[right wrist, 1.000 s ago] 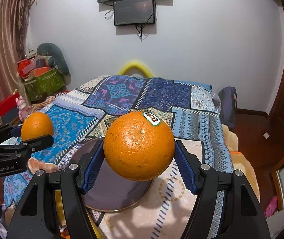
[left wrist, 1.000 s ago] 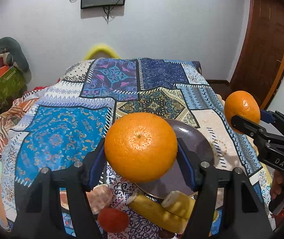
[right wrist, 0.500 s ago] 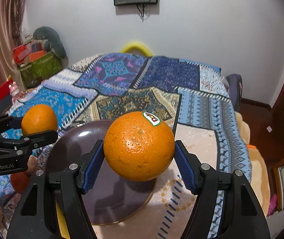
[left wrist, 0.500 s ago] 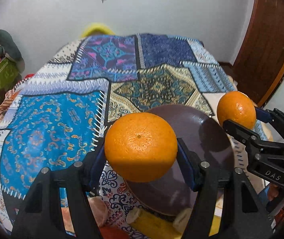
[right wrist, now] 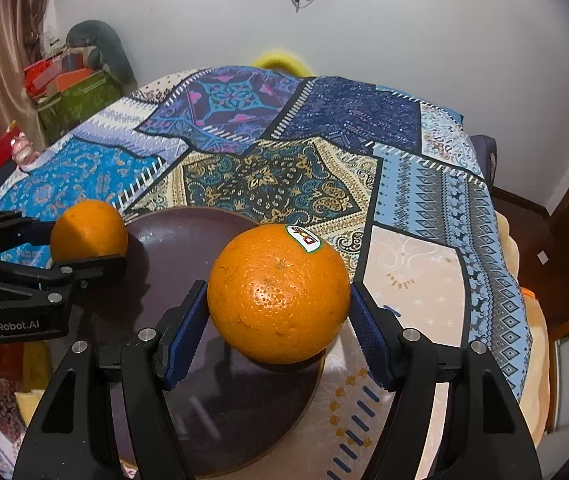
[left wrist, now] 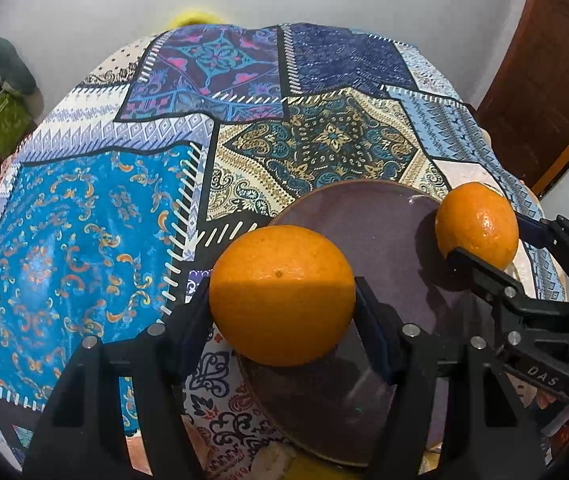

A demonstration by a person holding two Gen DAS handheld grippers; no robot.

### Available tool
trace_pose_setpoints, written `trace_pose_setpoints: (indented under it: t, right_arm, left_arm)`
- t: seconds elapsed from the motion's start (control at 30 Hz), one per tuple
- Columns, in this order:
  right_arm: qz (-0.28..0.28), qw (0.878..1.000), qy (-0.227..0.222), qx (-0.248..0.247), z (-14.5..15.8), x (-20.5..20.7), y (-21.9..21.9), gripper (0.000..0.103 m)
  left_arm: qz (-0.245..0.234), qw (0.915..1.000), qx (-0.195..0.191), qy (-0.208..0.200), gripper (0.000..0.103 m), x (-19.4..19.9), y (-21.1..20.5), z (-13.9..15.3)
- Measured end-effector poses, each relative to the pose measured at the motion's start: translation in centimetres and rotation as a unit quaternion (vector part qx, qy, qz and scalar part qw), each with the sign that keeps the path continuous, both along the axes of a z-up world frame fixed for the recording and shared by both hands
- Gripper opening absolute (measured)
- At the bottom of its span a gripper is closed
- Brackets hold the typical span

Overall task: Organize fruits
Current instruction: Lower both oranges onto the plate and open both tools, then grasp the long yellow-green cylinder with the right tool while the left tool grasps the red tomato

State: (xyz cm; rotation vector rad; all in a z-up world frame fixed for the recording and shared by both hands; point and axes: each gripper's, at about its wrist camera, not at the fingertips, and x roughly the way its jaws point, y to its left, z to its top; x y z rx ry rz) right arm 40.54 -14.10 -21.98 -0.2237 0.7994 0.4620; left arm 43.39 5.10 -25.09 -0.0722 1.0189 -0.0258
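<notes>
My left gripper (left wrist: 282,300) is shut on a plain orange (left wrist: 282,294) and holds it just above the left part of a dark brown plate (left wrist: 384,216). My right gripper (right wrist: 278,300) is shut on an orange with a sticker (right wrist: 278,294), low over the plate's right side (right wrist: 180,236). In the left wrist view the right gripper's orange (left wrist: 478,224) hangs over the plate's far right rim. In the right wrist view the left gripper's orange (right wrist: 88,230) is at the plate's left rim.
The plate lies on a bed with a patchwork blanket (left wrist: 96,220). A banana end (left wrist: 280,464) shows at the plate's near edge. Boxes and a green bag (right wrist: 76,96) stand left of the bed. A wooden door (left wrist: 544,80) is on the right.
Both grippers have come down and forward with their oranges, from well above the bed to just over the plate. The fruit near the plate's front edge has slipped mostly out of view.
</notes>
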Motion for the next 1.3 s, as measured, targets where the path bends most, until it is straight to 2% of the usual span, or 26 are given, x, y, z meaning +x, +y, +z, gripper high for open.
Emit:
trace_pose_setpoints:
  t: [0.13,0.27,0.33,0.43,0.53,0.63,1.0,1.3]
  right_arm:
    - [0.005,1.000,0.005,-0.007,-0.4,0.1,0.4,0.067]
    - [0.009,1.000,0.010,-0.014,-0.5,0.2,0.6,0.067]
    - [0.009,1.000,0.010,-0.018,-0.6,0.1,0.7,0.067]
    - [0.010,1.000,0.009,-0.011,-0.3,-0.4,0.5,0.075]
    - [0.008,1.000,-0.011,-0.018,0.6,-1.3,0.4,0.076]
    - [0.005,0.999,-0.022,-0.024,1.4,-2.1,0.1,0.076]
    - [-0.002,0.999,-0.041,0.003,4.8,-6.9,-0.9,0.076]
    - [-0.004,0.998,-0.053,0.024,6.6,-11.3,-1.1,0.076]
  left_arm:
    - [-0.004,1.0000,0.003,0.007,0.066,0.1,-0.1,0.0]
    - [-0.014,0.9998,-0.010,0.010,0.071,-0.1,-0.3,0.1]
    - [-0.011,0.9999,-0.004,0.003,0.072,-0.4,-0.4,0.5]
    - [-0.009,0.9999,0.006,-0.011,0.073,-1.2,-0.4,1.4]
    - [-0.003,0.9998,0.002,-0.020,0.073,-2.1,0.0,2.5]
    - [0.003,0.9993,0.008,-0.037,0.073,-3.5,0.5,3.8]
    - [0.011,0.9954,0.030,-0.091,0.075,-9.6,1.6,8.3]
    - [0.015,0.9917,0.039,-0.122,0.076,-14.9,2.9,10.6]
